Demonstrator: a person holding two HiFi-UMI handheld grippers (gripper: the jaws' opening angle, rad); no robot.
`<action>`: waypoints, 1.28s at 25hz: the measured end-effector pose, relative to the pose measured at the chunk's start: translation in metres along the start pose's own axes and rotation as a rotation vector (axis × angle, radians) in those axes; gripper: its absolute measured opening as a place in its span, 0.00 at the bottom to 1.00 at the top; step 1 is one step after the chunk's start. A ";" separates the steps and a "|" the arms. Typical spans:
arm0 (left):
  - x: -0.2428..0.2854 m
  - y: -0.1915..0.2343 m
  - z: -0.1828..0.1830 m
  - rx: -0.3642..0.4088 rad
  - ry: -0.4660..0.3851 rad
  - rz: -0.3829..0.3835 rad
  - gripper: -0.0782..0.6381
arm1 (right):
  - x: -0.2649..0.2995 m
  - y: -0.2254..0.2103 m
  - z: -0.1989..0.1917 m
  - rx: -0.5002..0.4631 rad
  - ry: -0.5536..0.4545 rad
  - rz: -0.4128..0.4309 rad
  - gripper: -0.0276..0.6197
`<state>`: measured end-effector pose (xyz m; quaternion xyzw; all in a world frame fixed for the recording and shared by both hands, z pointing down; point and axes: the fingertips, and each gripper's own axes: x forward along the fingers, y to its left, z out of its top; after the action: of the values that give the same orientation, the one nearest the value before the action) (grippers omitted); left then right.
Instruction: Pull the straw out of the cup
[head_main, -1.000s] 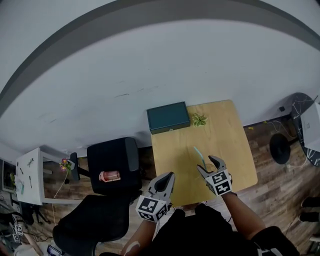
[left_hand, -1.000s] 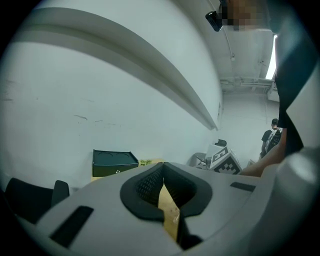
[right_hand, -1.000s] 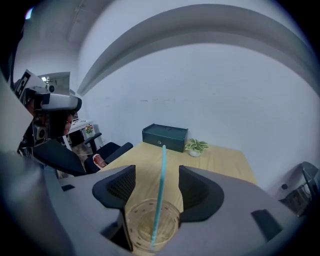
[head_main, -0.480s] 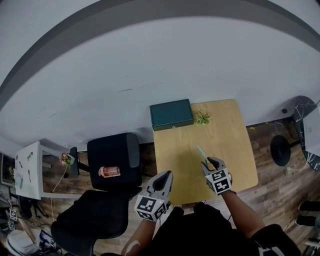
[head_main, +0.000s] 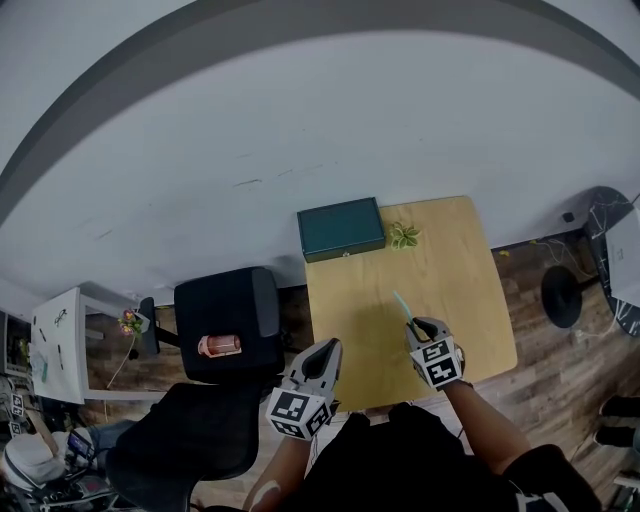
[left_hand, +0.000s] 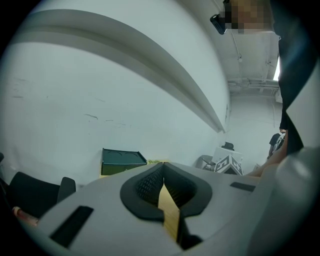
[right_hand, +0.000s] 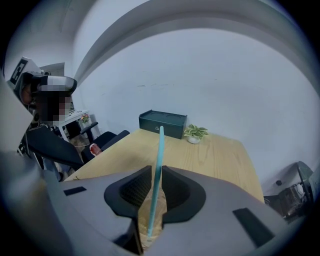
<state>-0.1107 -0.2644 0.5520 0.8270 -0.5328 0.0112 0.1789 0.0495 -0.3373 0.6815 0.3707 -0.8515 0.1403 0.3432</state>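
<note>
A teal straw (head_main: 402, 305) rises slanting from between the jaws of my right gripper (head_main: 417, 324) over the near part of the wooden table (head_main: 445, 250). In the right gripper view the straw (right_hand: 159, 160) stands between the dark pads (right_hand: 134, 189), which have just been closing and now press on it. The straw's foot drops into a tan gap under the jaws; the cup is hidden there. My left gripper (head_main: 333, 346) hovers at the table's near left edge, shut and holding nothing, its pads (left_hand: 150, 184) meeting at the tip.
A dark green box (head_main: 340, 228) and a small potted plant (head_main: 404, 236) stand at the table's far edge by the white wall. Black chairs (head_main: 228, 320) sit left of the table, one with a pink item on it. Wood floor lies to the right.
The right gripper's jaws have narrowed from wide apart to tight on the straw, and the gripper has sunk a little. The left gripper has stayed in place.
</note>
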 end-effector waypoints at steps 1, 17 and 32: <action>0.000 0.000 0.000 -0.003 -0.001 0.000 0.13 | -0.001 -0.001 -0.001 0.009 0.005 -0.007 0.17; 0.008 -0.001 0.007 -0.027 -0.016 -0.022 0.13 | -0.021 -0.015 0.027 0.085 -0.082 -0.061 0.13; 0.016 -0.003 0.016 -0.005 -0.030 -0.022 0.13 | -0.083 -0.040 0.099 0.106 -0.389 -0.146 0.12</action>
<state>-0.1040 -0.2819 0.5394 0.8325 -0.5262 -0.0046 0.1730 0.0716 -0.3695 0.5516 0.4690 -0.8641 0.0853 0.1615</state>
